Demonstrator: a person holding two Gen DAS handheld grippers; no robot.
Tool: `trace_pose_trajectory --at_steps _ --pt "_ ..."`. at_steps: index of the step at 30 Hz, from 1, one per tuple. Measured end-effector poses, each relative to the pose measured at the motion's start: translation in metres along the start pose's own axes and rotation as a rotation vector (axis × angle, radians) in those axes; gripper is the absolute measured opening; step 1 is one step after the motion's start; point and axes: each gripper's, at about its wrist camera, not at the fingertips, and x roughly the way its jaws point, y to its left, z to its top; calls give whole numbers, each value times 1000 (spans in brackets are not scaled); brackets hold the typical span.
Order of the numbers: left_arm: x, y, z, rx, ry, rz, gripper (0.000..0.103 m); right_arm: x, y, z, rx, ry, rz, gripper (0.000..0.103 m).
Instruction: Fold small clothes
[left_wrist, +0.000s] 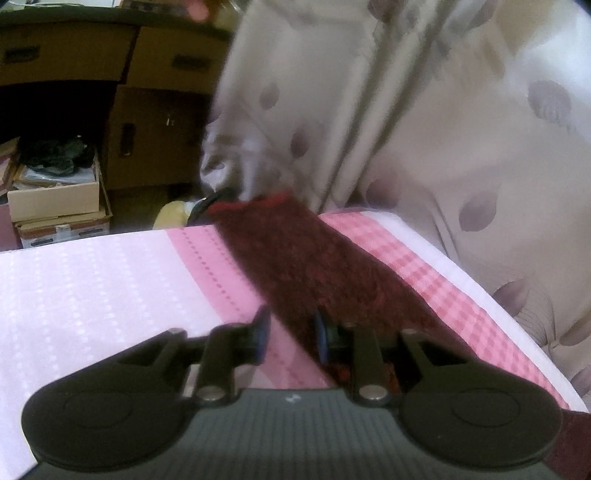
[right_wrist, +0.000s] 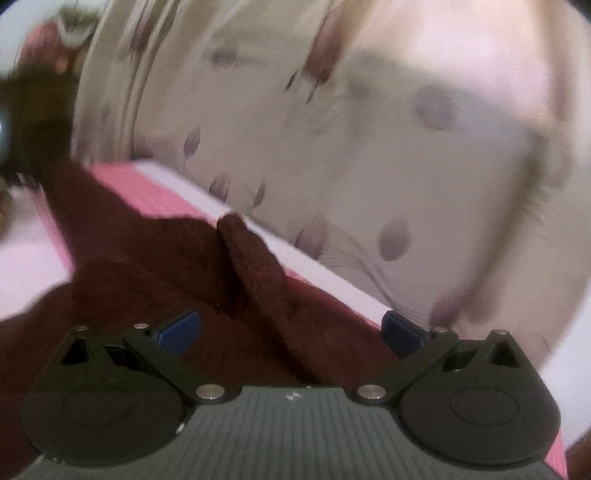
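A dark red knitted garment (left_wrist: 310, 258) lies stretched along a pink-patterned bed sheet (left_wrist: 110, 277), its red-trimmed end at the far edge. My left gripper (left_wrist: 291, 332) hovers over its near part with the jaws partly apart; the right finger's pad (left_wrist: 320, 332) rests at the cloth's edge and nothing is pinched. In the right wrist view the same garment (right_wrist: 147, 266) lies below with a raised fold (right_wrist: 255, 266) running away between the fingers. My right gripper (right_wrist: 291, 328) is wide open just above it, and the view is blurred.
A cream curtain with mauve spots (left_wrist: 443, 129) hangs close behind the bed's right edge and also shows in the right wrist view (right_wrist: 369, 147). A wooden desk with drawers (left_wrist: 110, 66) and cardboard boxes (left_wrist: 55, 206) stand on the floor beyond the far left edge.
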Motion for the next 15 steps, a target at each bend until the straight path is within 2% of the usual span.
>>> trace_pose_trajectory --at_steps 3,6,9,11,12,15 --pt "1 0 2 -18 -13 1 28 45 10 16 -47 38 -9 97" --pt "3 1 2 -25 -20 9 30 81 31 22 -172 73 -77 93" --pt "4 -2 2 -7 -25 9 31 108 42 15 -267 120 -111 68" --pt "3 -5 2 13 -30 4 31 119 32 11 -262 155 -157 3" --pt "2 -6 1 20 -33 4 31 116 14 13 -196 139 -178 6" --pt "1 -8 1 31 -36 7 31 81 -65 10 30 53 -263 6"
